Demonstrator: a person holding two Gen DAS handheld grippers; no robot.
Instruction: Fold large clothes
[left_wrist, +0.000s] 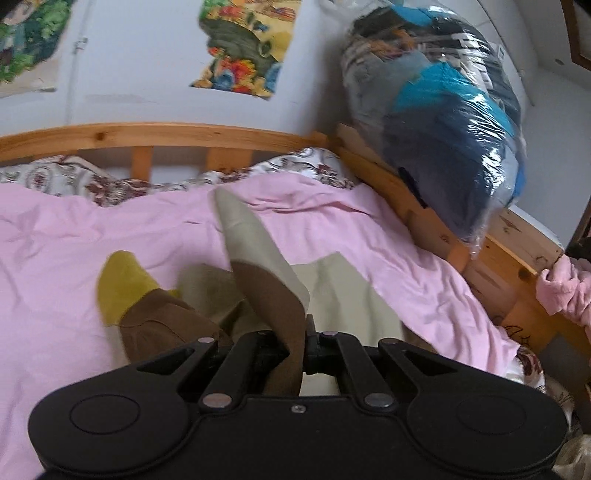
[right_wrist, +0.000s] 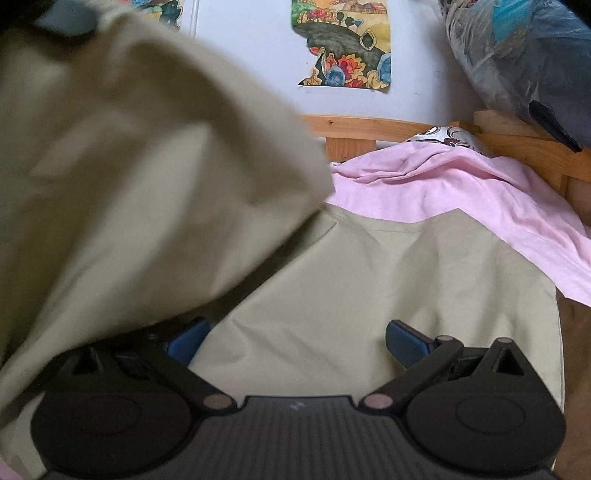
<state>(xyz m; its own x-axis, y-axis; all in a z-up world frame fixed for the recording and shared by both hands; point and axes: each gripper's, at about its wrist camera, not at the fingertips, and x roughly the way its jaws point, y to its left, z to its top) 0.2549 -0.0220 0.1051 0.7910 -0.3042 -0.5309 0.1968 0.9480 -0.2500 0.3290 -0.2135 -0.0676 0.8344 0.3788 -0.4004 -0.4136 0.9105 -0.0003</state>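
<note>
A large garment (left_wrist: 347, 295) in beige, brown and mustard lies on the pink bedsheet (left_wrist: 74, 236). My left gripper (left_wrist: 297, 343) is shut on a brown and beige fold of the garment and holds it raised above the bed. In the right wrist view the beige garment (right_wrist: 369, 295) spreads flat below my right gripper (right_wrist: 295, 343), which is open with blue pads (right_wrist: 404, 345) wide apart. A lifted beige flap (right_wrist: 129, 166) hangs over the left pad and hides most of it.
A wooden bed frame (left_wrist: 424, 206) borders the far and right sides. A clear plastic bag of clothes (left_wrist: 450, 122) rests on the right rail. A floral pillow (left_wrist: 303, 166) lies at the headboard. Pink fleece (left_wrist: 565, 291) hangs at the right.
</note>
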